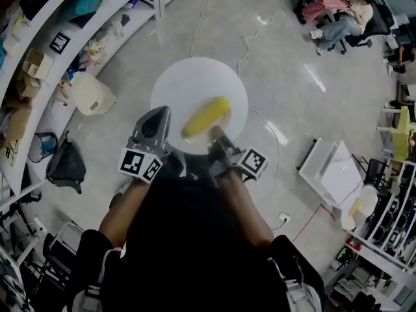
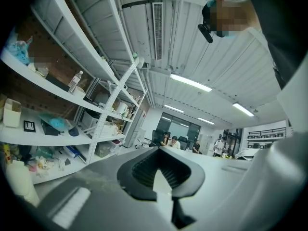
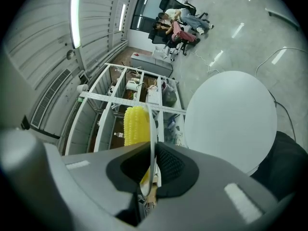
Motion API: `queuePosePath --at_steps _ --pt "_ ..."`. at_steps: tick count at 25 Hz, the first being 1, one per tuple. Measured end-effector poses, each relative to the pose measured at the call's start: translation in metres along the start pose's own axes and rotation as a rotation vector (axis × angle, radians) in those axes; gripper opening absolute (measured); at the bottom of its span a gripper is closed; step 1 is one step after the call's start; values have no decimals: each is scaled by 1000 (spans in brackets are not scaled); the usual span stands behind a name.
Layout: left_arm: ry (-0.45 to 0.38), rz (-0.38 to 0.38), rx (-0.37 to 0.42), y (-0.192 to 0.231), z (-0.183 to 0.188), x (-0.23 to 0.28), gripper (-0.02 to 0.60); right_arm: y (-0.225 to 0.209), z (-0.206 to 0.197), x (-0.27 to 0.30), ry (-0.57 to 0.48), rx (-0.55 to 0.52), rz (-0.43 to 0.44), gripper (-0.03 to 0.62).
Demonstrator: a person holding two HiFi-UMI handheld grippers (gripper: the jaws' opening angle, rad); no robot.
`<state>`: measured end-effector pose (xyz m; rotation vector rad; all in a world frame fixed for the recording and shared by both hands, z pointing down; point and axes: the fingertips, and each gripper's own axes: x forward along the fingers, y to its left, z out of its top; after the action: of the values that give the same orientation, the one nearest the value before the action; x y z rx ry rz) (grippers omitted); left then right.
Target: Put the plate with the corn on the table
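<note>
A yellow corn cob [image 1: 205,116] lies on a thin white plate [image 1: 188,142]. My right gripper [image 1: 215,135] is shut on the plate's near rim. In the right gripper view the plate [image 3: 153,129] runs edge-on between the jaws of that gripper [image 3: 153,172], with the corn [image 3: 135,125] on its left face. My left gripper [image 1: 158,121] sits at the plate's near left rim, and in its own view a white sliver of the plate [image 2: 161,184] is pinched between its jaws [image 2: 161,191]. The round white table [image 3: 231,119] lies below the plate. In the head view plate and table [image 1: 195,77] merge into one white disc.
Shelving [image 1: 45,57] full of boxes and bags curves along the left. A white bin [image 1: 91,95] and a dark bag [image 1: 66,166] stand on the floor beside it. Cables [image 1: 260,119] trail past the table. People sit on chairs [image 1: 338,12] at the far right. A white unit [image 1: 338,174] stands to the right.
</note>
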<state>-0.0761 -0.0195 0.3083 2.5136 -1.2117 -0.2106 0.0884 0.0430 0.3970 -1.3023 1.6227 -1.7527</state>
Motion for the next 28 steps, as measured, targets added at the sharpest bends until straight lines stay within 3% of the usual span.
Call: queuePosePath --at_steps 16,28 --pt "24 75 -8 29 -12 27 0 -12 25 39 76 -49 -13 38" --pt "66 91 -18 46 -38 42 0 -27 39 66 94 -42 18 38"
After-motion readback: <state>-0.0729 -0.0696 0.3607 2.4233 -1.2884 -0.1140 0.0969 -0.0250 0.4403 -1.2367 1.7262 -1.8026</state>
